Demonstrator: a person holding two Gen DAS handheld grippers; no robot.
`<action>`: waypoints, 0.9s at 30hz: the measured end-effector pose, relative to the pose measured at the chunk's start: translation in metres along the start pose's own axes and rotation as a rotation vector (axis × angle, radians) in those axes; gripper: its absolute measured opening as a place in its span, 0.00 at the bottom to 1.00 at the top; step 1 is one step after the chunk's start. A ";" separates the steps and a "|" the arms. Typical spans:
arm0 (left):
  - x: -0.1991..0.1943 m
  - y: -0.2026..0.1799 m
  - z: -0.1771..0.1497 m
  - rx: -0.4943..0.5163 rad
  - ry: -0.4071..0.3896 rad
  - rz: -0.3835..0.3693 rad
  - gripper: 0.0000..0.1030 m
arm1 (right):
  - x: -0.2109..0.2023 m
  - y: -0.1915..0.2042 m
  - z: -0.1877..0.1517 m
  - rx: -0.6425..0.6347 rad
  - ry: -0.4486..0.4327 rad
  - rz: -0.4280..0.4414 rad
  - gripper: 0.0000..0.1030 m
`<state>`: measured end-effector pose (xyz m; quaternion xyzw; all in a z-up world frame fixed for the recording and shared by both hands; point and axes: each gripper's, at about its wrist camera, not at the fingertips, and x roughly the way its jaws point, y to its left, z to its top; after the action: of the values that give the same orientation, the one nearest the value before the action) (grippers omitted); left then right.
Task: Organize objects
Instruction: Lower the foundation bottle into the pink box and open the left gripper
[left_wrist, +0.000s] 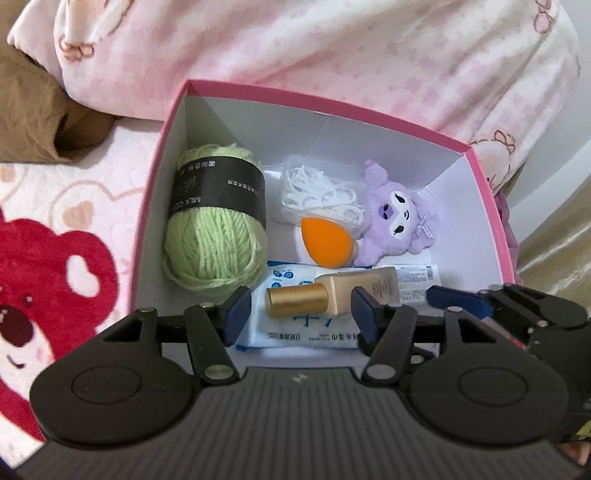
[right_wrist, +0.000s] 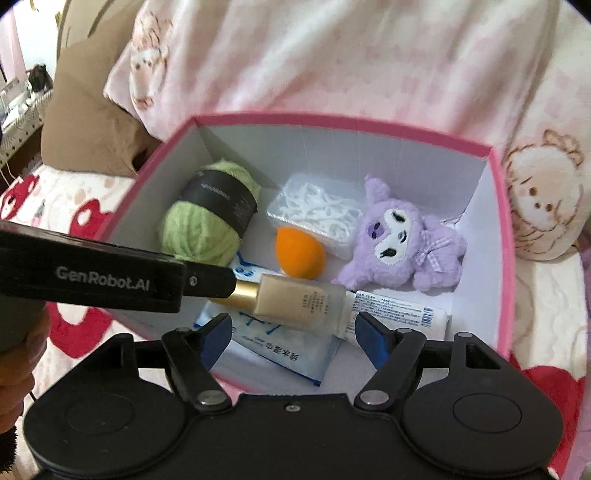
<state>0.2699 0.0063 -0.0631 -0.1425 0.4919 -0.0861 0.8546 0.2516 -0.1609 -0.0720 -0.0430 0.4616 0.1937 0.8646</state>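
Observation:
A pink box (left_wrist: 332, 107) (right_wrist: 332, 120) holds green yarn (left_wrist: 214, 236), a clear case of floss picks (left_wrist: 321, 195), an orange sponge (left_wrist: 325, 240), a purple plush (left_wrist: 399, 218) and a white tube (right_wrist: 399, 310). A beige bottle with a gold cap (left_wrist: 317, 299) (right_wrist: 306, 306) lies on a wipes packet (left_wrist: 295, 336) at the box's near end. My left gripper (left_wrist: 300, 314) is open astride the bottle, its pads off it. My right gripper (right_wrist: 295, 339) stands open just in front of the bottle's base, touching nothing.
The box rests on a bed cover with red bear prints (left_wrist: 55, 258). A pink quilt (left_wrist: 332, 48) is heaped behind it and a brown pillow (right_wrist: 85, 125) lies at the back left. The left gripper's black body (right_wrist: 110, 273) reaches in across the box's left wall.

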 end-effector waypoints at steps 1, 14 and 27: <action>-0.005 -0.002 0.000 0.007 0.001 0.006 0.60 | -0.007 0.002 -0.001 -0.005 -0.012 -0.002 0.76; -0.092 -0.029 -0.007 0.101 -0.022 0.110 0.77 | -0.095 0.023 -0.010 0.039 -0.073 -0.024 0.76; -0.165 -0.042 -0.042 0.152 -0.027 0.142 0.91 | -0.163 0.036 -0.030 0.048 -0.115 -0.056 0.77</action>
<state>0.1508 0.0073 0.0657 -0.0431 0.4815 -0.0604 0.8733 0.1326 -0.1835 0.0476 -0.0238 0.4142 0.1604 0.8956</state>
